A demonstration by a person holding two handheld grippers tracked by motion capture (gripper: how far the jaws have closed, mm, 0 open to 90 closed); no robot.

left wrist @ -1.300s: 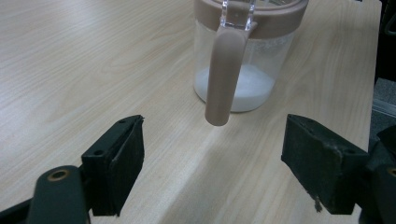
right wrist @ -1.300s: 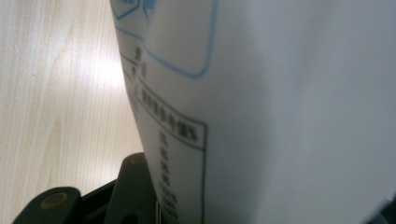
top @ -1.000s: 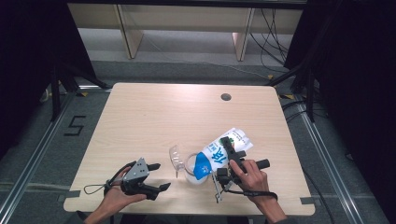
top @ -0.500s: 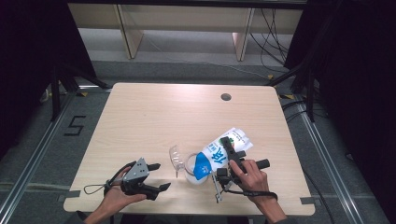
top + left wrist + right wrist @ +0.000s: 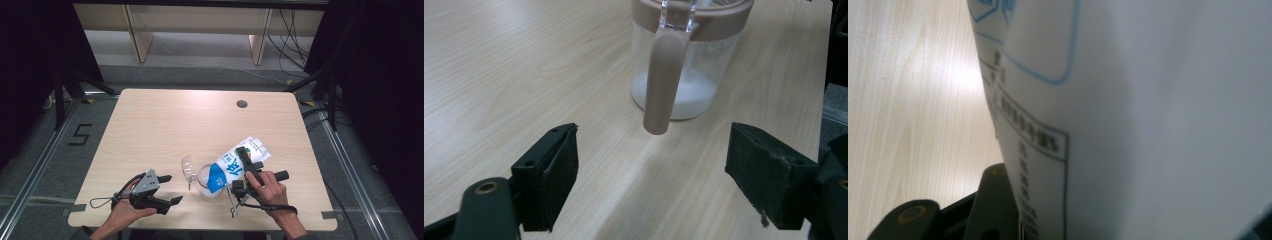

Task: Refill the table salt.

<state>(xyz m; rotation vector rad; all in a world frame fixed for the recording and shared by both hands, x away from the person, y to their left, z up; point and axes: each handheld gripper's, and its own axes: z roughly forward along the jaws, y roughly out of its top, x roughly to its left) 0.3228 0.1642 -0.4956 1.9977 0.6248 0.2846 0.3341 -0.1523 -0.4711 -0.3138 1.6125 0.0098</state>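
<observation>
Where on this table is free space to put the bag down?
The far half of the light wooden table, up to the round cable hole, is bare. The near edge is crowded: clear jar with brown lid, white-and-blue bag, both grippers.

A light wood table (image 5: 165,125) stood on a grey carpeted floor (image 5: 200,70). A round cable hole (image 5: 242,104) sat in the tabletop toward 1 o'clock. Beyond the table, at 12 o'clock, ran a pale shelf unit (image 5: 195,20) with upright panels. Black curtains (image 5: 385,75) hung at 3 o'clock and at 9 o'clock. Loose cables (image 5: 295,30) trailed at 1 o'clock. A number 5 (image 5: 80,135) was taped on the floor at 9 o'clock. Metal rails (image 5: 30,172) flanked both sides. Light fell evenly from overhead.
</observation>
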